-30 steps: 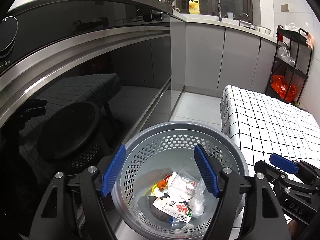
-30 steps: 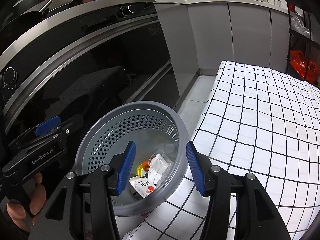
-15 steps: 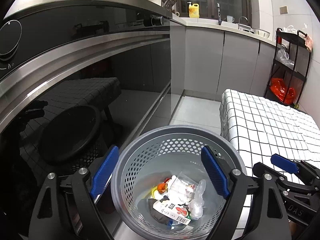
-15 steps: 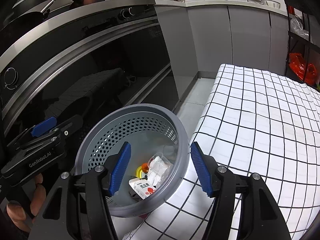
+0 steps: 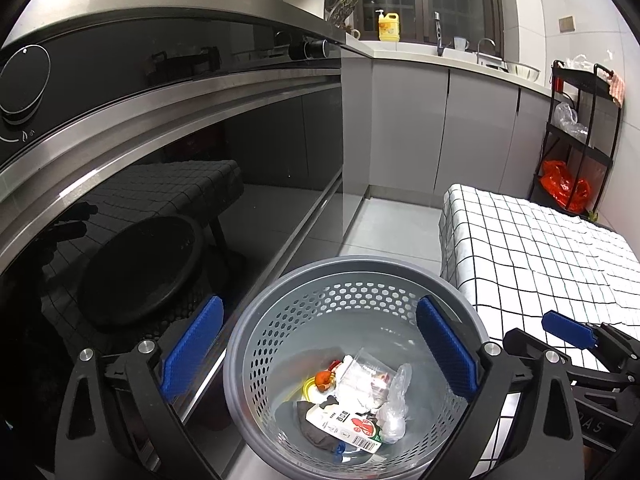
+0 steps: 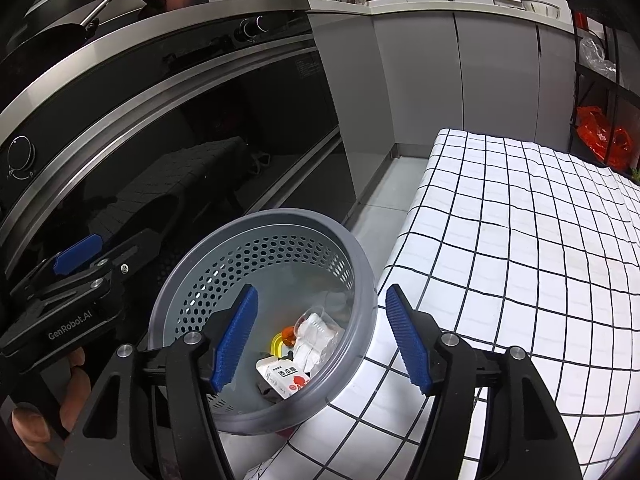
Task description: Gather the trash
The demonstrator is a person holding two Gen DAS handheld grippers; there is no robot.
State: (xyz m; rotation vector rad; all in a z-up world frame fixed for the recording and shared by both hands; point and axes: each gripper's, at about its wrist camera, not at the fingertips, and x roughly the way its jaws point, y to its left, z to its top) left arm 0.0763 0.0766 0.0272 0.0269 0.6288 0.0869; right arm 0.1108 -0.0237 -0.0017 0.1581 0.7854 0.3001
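A grey perforated bin (image 5: 356, 320) is seen on the floor, at the left edge of a surface (image 6: 520, 248) covered with a white checked cloth. To the bin's left a dark glass appliance front (image 5: 168, 184) is noted, in which the bin and cloth are mirrored.

Trash is found at the bottom of the bin: a white carton (image 5: 344, 426) with a red print and a barcode, crumpled clear plastic (image 5: 394, 404), white wrappers (image 5: 360, 380), a small orange item (image 5: 323, 379) and a yellow ring (image 6: 277, 343). All of it lies inside the bin, toward its near side.

The left tool (image 5: 320, 356) is held over the bin with its jaws opening; they are spread wide, one blue pad outside the bin's left wall and the other over its right rim. Nothing is pinched between them.

The right tool (image 6: 322, 336) is held at the bin's near right rim, its jaws also opening. The rim is seen between the pads, but no pad is seen pressing on it. Part of a hand (image 6: 52, 408) is seen below the left tool in the right wrist view.
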